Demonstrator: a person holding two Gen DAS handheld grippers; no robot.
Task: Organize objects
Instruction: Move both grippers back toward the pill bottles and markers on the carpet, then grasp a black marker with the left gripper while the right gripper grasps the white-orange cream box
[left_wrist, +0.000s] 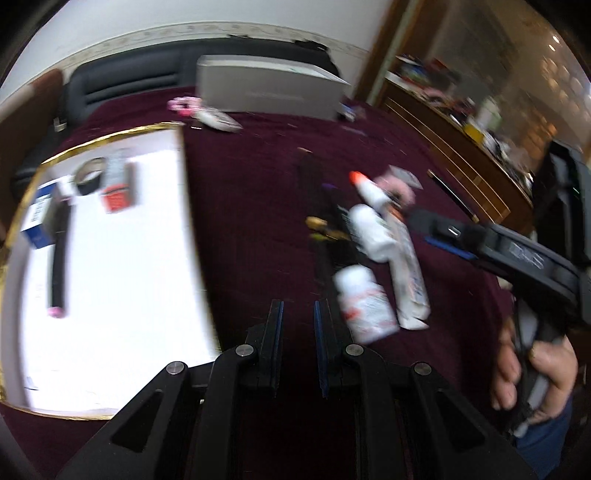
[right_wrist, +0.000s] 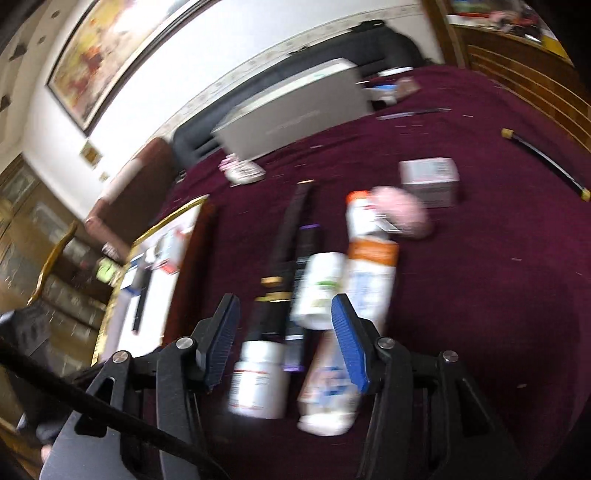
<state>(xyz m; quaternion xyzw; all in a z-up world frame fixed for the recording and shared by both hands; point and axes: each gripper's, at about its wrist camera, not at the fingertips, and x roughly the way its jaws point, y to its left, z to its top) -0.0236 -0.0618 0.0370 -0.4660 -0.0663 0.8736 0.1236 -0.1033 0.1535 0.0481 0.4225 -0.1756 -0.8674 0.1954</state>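
Note:
A cluster of objects lies on the maroon tablecloth (left_wrist: 251, 192): a white pill bottle (left_wrist: 365, 304) (right_wrist: 260, 380), a white tube (left_wrist: 408, 273) (right_wrist: 330, 387), a second white bottle (left_wrist: 371, 232) (right_wrist: 319, 288), an orange-capped glue bottle (left_wrist: 369, 188) (right_wrist: 364, 229), and dark slender items (right_wrist: 288, 229). A white gold-rimmed tray (left_wrist: 122, 302) at left holds a blue box (left_wrist: 38, 218), a tape roll (left_wrist: 88, 177), a red-ended box (left_wrist: 118, 188) and a black pen (left_wrist: 59, 254). My left gripper (left_wrist: 298, 314) is nearly closed and empty, just left of the pill bottle. My right gripper (right_wrist: 284, 328) is open above the cluster, holding nothing.
A grey box (left_wrist: 266, 88) stands at the table's far side, a small pink item (left_wrist: 184, 105) before it. A small grey carton (right_wrist: 430, 179) and a pink object (right_wrist: 404, 214) lie right of the cluster. A black rod (right_wrist: 546, 162) lies far right. Wooden cabinets stand beyond.

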